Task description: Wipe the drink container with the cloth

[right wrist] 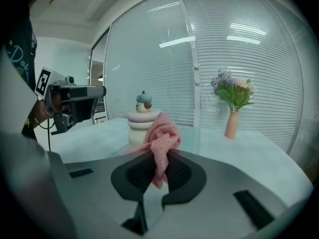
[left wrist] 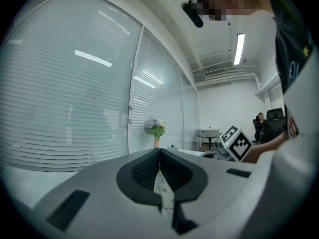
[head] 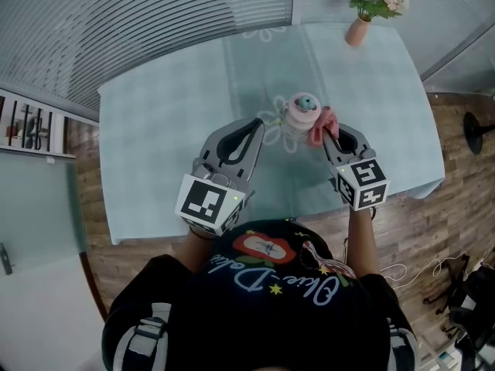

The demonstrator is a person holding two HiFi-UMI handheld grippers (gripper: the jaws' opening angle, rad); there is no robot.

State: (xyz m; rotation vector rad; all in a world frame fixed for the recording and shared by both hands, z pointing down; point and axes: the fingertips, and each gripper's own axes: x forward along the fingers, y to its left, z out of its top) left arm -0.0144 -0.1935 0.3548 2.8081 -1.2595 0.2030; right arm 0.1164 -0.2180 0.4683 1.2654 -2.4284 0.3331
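The drink container [head: 296,117] is a squat white bottle with a pale pink ringed lid and a small teal figure on top [right wrist: 141,117]; it stands upright at the middle of the table. My right gripper [head: 330,135] is shut on a pink knitted cloth [head: 322,125], which bunches up against the container's right side [right wrist: 162,139]. My left gripper [head: 256,127] hangs just left of the container with its jaws shut and nothing between them; in the left gripper view [left wrist: 159,156] the jaws meet at the tips.
The table carries a pale teal checked tablecloth [head: 162,130] with a flower print. A pink vase of flowers [head: 365,6] stands at the far right corner [right wrist: 232,108]. Window blinds [head: 155,22] run behind the table. Wooden floor [head: 456,176] lies right of it.
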